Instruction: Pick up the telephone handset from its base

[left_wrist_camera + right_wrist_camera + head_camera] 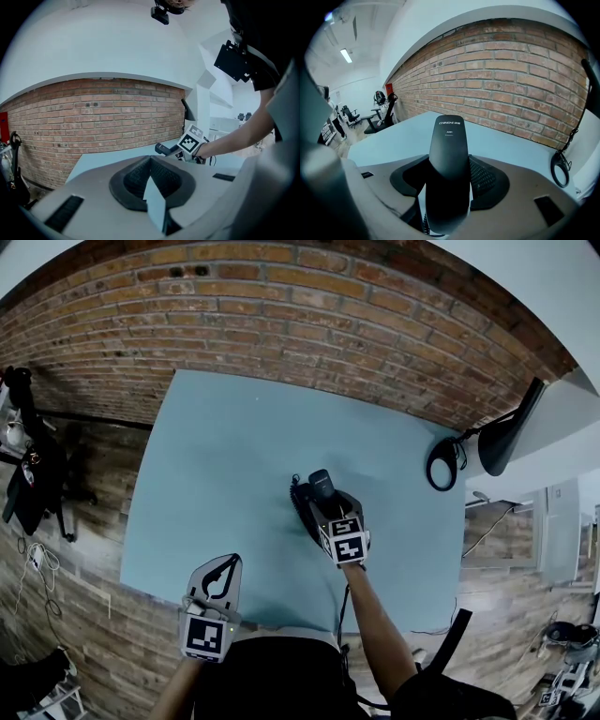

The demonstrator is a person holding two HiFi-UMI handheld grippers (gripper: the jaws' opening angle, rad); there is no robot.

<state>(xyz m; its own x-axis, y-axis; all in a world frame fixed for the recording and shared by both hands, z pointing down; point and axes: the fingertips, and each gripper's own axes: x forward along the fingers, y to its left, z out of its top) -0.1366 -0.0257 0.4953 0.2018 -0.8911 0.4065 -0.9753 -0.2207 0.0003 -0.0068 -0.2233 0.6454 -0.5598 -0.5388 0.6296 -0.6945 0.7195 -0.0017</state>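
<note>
Clamping the handset (449,173) in the right gripper (330,512), jaws wide round it, held above the base (302,512) for a clean lift; parked left gripper (221,576) shut, empty, at seven o'clock.

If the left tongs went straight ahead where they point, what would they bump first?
Probably the pale blue tabletop, since the left tongs tilt slightly down over it; depth is hard to judge.
</note>
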